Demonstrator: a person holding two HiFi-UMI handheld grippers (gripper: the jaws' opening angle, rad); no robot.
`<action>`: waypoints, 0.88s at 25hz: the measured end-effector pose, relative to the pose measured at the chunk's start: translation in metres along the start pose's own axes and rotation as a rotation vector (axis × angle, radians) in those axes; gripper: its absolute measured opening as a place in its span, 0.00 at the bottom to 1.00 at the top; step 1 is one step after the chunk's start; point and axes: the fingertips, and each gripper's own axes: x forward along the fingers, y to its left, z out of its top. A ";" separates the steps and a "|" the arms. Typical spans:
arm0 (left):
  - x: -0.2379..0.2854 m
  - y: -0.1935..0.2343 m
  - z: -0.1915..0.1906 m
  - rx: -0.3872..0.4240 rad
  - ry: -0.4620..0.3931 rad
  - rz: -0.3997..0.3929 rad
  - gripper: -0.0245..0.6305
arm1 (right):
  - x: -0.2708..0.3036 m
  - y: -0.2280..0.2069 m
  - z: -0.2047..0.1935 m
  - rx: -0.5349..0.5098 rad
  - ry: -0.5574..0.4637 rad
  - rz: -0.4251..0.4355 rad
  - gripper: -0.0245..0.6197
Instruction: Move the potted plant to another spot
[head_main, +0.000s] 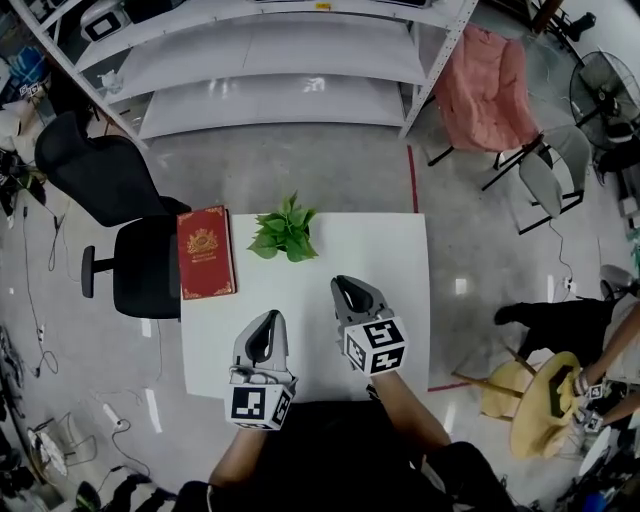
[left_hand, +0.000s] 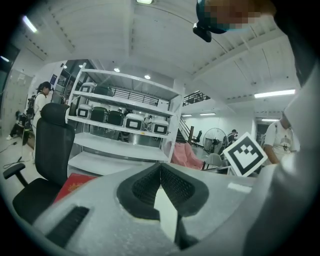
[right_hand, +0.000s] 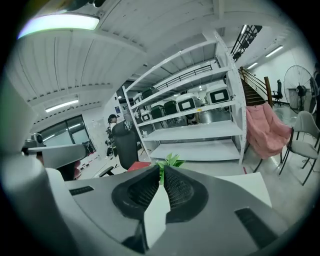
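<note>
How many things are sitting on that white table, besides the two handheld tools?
2. A red book lies at the table's far left corner; a potted plant stands right of it at the far edge. The left gripper and right gripper may hide something nearer.

Potted plant (head_main: 285, 232): pot hidden beneath the foliage in the head view. Right gripper view shows leaf tips only. Red book (head_main: 205, 252): cover print too small to read.
</note>
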 end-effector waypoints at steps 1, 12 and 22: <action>0.005 0.002 0.000 0.001 0.004 -0.002 0.06 | 0.009 -0.004 -0.002 0.007 0.008 -0.003 0.06; 0.054 0.032 -0.009 -0.015 0.047 -0.032 0.06 | 0.107 -0.054 -0.022 0.071 0.091 -0.067 0.06; 0.082 0.058 -0.019 -0.041 0.078 -0.031 0.06 | 0.174 -0.072 -0.057 0.120 0.239 -0.047 0.11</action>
